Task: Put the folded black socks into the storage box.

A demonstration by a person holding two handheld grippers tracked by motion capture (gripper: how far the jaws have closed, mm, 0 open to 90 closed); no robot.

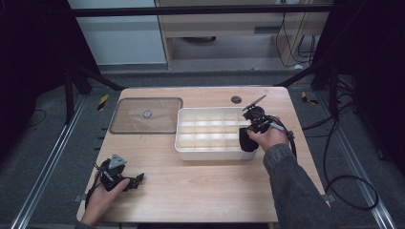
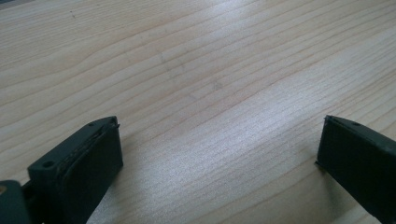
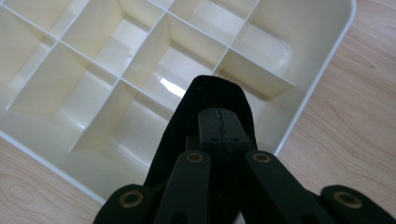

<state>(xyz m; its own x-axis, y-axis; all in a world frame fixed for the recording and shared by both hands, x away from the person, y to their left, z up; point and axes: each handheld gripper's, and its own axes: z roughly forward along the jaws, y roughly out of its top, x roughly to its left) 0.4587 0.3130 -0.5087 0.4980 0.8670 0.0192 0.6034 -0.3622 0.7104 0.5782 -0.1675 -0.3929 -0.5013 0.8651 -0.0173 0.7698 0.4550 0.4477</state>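
A white divided box (image 1: 183,143) with several compartments stands mid-table, also seen close up as the divided box (image 3: 84,70) in the right gripper view. My right gripper (image 1: 248,138) hangs over its right end, shut on a black cloth (image 1: 246,140). That black cloth (image 3: 187,121) drapes down around the closed jaws of the right gripper (image 3: 219,116) above a near-right compartment. My left gripper (image 1: 136,180) rests at the table's front left, open with nothing between its fingers; in its own view the left gripper (image 2: 219,144) looks onto bare wood.
A clear flat lid (image 1: 146,115) with a small round knob lies to the left of the box. A dark round hole (image 1: 236,99) sits in the tabletop behind the box. Cables trail off the table's right side.
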